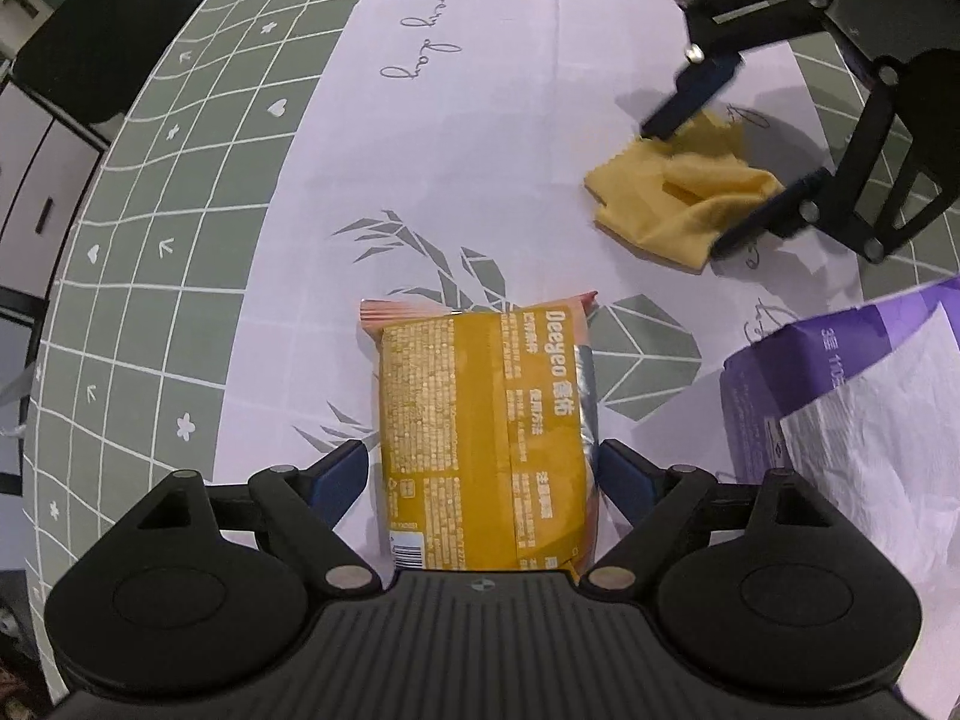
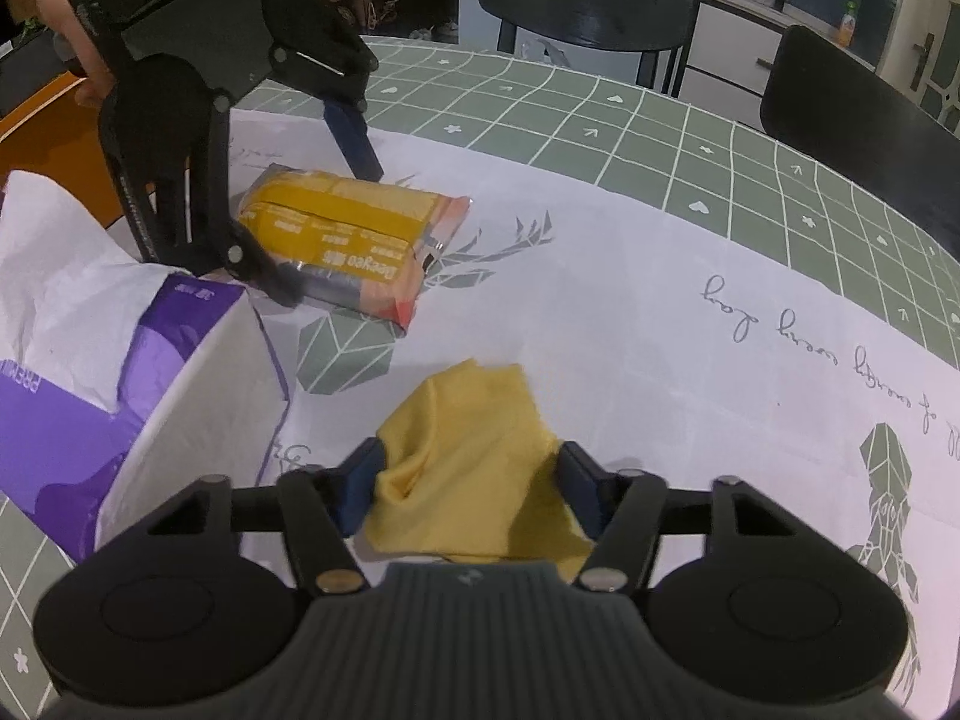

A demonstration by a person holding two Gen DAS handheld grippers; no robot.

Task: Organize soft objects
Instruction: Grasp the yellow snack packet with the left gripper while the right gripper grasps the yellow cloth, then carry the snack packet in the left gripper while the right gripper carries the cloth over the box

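Spread over our worktop, a pale printed cloth is carrying everything. We are lowering the left gripper, jaws wide and straddling the yellow packet without pressing, best centred before squeezing. At two o'clock, our right gripper is pinching the yellow rag, jaws half-closed.

I read "Deeyeo" on the yellow wipes packet. The purple tissue pack shows "PREMIU", cut off. Cursive script on the tablecloth is not legible to me.
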